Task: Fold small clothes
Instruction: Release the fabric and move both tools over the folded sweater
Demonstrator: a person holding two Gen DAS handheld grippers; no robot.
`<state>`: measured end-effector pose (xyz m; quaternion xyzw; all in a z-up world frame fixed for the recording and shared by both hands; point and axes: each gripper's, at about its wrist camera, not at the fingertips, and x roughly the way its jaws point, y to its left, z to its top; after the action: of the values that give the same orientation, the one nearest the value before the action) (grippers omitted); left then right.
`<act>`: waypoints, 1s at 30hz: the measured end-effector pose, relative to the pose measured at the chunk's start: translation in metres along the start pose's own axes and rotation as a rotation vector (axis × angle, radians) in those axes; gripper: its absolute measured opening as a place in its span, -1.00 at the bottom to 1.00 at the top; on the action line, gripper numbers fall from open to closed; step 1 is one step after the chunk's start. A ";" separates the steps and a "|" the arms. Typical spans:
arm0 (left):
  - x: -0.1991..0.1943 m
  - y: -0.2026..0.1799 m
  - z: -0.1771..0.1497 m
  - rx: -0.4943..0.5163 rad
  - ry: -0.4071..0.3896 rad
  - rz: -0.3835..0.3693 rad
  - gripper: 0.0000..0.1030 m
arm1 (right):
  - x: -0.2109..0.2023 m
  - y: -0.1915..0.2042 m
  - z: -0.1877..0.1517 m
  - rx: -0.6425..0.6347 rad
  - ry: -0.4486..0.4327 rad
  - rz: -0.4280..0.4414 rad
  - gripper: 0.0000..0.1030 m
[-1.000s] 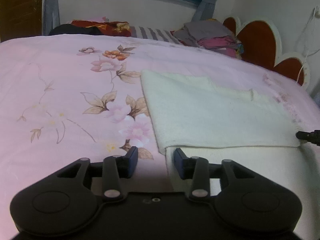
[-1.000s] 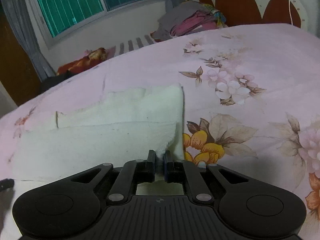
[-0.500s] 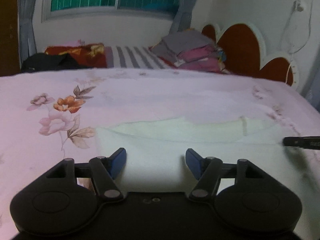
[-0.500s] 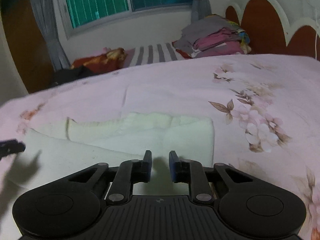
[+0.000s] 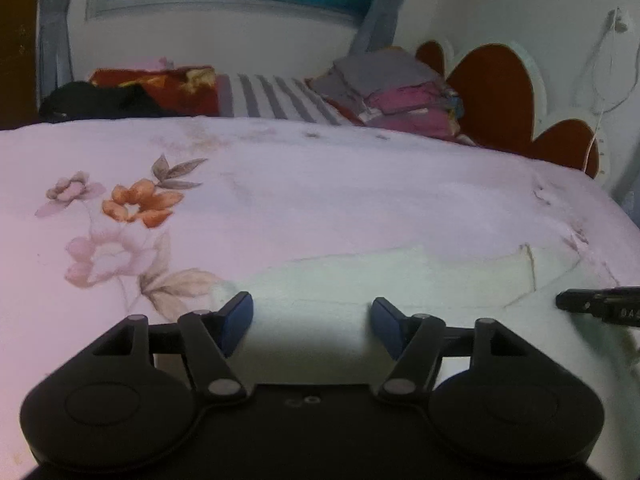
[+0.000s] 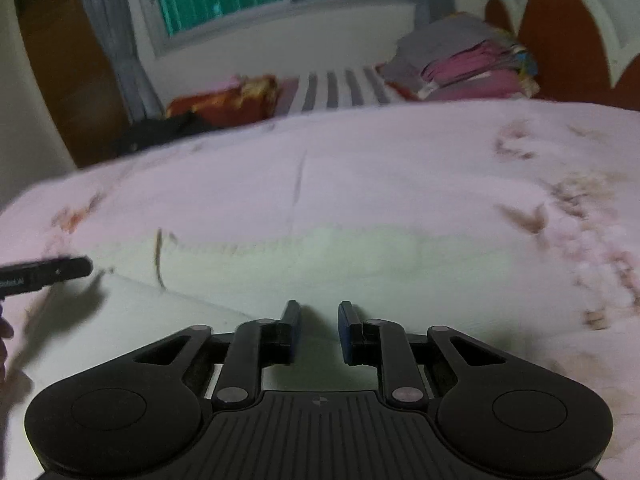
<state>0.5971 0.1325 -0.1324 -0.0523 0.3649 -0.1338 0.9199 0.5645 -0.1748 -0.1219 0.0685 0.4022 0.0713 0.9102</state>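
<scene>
A cream-white fleecy garment (image 5: 400, 280) lies folded flat on the pink floral bedsheet (image 5: 280, 200). My left gripper (image 5: 310, 304) hovers over the garment's near left part. Its blue pads stand wide apart and hold nothing. One black fingertip of the right gripper (image 5: 592, 306) pokes in from the right edge. In the right wrist view the garment (image 6: 360, 256) stretches across the middle. My right gripper (image 6: 319, 310) is above its near edge, open by a narrow gap with nothing between the pads. The left gripper's fingertip (image 6: 48, 272) shows at the left edge.
A stack of folded grey and pink clothes (image 5: 392, 92) sits at the far side by the red scalloped headboard (image 5: 496, 92). A striped pillow (image 5: 276, 96) and a red patterned cloth (image 5: 160, 84) lie under the window. The bed drops off at the right.
The right gripper let go of the garment's corner and opened a little. The left gripper's jaws widened. Both pulled back toward the near side, so the garment now lies lower and flatter in view.
</scene>
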 end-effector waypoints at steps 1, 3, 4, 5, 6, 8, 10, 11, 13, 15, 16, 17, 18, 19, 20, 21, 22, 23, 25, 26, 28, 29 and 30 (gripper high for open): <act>-0.002 0.005 0.001 -0.023 0.004 -0.007 0.26 | 0.004 0.001 0.000 -0.003 -0.012 -0.033 -0.63; -0.013 0.005 0.003 -0.048 -0.006 0.029 0.26 | 0.004 0.000 0.004 0.022 -0.016 -0.076 -0.63; -0.021 0.001 0.003 -0.058 -0.033 0.035 0.31 | 0.002 0.002 0.006 0.028 -0.022 -0.098 -0.62; -0.029 -0.006 0.001 -0.066 -0.059 0.014 0.34 | -0.003 0.006 0.008 0.030 -0.039 -0.103 -0.62; -0.034 -0.017 -0.001 -0.059 -0.071 0.002 0.35 | -0.007 0.010 0.009 0.031 -0.057 -0.084 -0.62; -0.036 -0.042 -0.005 -0.027 -0.073 0.000 0.40 | -0.010 0.025 0.009 0.025 -0.069 -0.024 -0.62; -0.030 -0.060 -0.009 0.003 -0.054 -0.005 0.42 | -0.007 0.046 0.007 0.004 -0.048 0.044 -0.60; -0.025 -0.066 -0.013 0.015 -0.040 0.001 0.42 | -0.004 0.058 0.005 -0.019 -0.033 0.066 -0.53; -0.016 -0.065 -0.020 0.034 -0.009 0.022 0.42 | 0.002 0.073 0.000 -0.070 -0.019 0.091 -0.24; -0.015 -0.050 -0.027 0.053 -0.008 0.083 0.42 | 0.006 0.076 -0.006 -0.138 -0.019 0.070 -0.16; -0.018 -0.042 -0.029 0.060 -0.014 0.104 0.44 | 0.006 0.072 -0.009 -0.151 -0.016 0.018 -0.16; -0.022 -0.034 -0.032 0.067 -0.014 0.104 0.46 | 0.006 0.061 -0.011 -0.153 -0.022 -0.044 -0.16; -0.028 -0.029 -0.034 0.070 -0.017 0.100 0.46 | 0.005 0.047 -0.011 -0.137 -0.025 -0.110 -0.16; -0.035 -0.026 -0.034 0.064 -0.016 0.119 0.41 | 0.002 0.033 -0.010 -0.107 -0.024 -0.142 -0.16; -0.042 -0.025 -0.034 0.051 -0.021 0.146 0.37 | 0.000 0.023 -0.009 -0.078 -0.019 -0.153 -0.16; -0.052 -0.026 -0.034 0.031 -0.038 0.148 0.37 | -0.006 0.016 -0.007 -0.051 -0.015 -0.148 -0.16; -0.064 -0.028 -0.035 0.005 -0.067 0.121 0.37 | -0.014 0.014 -0.006 -0.039 -0.034 -0.149 -0.16; -0.070 -0.034 -0.036 -0.011 -0.084 0.102 0.38 | -0.026 0.016 -0.007 -0.051 -0.071 -0.147 -0.16; -0.077 -0.052 -0.042 0.001 -0.092 0.075 0.38 | -0.041 0.022 -0.014 -0.054 -0.075 -0.081 -0.16; -0.078 -0.062 -0.047 0.017 -0.085 0.066 0.38 | -0.042 0.028 -0.015 -0.053 -0.062 -0.036 -0.16; -0.074 -0.076 -0.056 0.050 -0.065 0.057 0.38 | -0.046 0.042 -0.030 -0.080 -0.046 0.029 -0.16; -0.072 -0.080 -0.061 0.066 -0.054 0.075 0.37 | -0.049 0.047 -0.034 -0.100 -0.035 0.043 -0.16; -0.070 -0.079 -0.066 0.075 -0.039 0.087 0.37 | -0.048 0.053 -0.043 -0.118 -0.026 0.053 -0.16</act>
<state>0.4867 0.0772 -0.1187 -0.0043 0.3433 -0.1061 0.9332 0.4967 -0.1286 -0.1058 0.0264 0.3834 0.1181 0.9156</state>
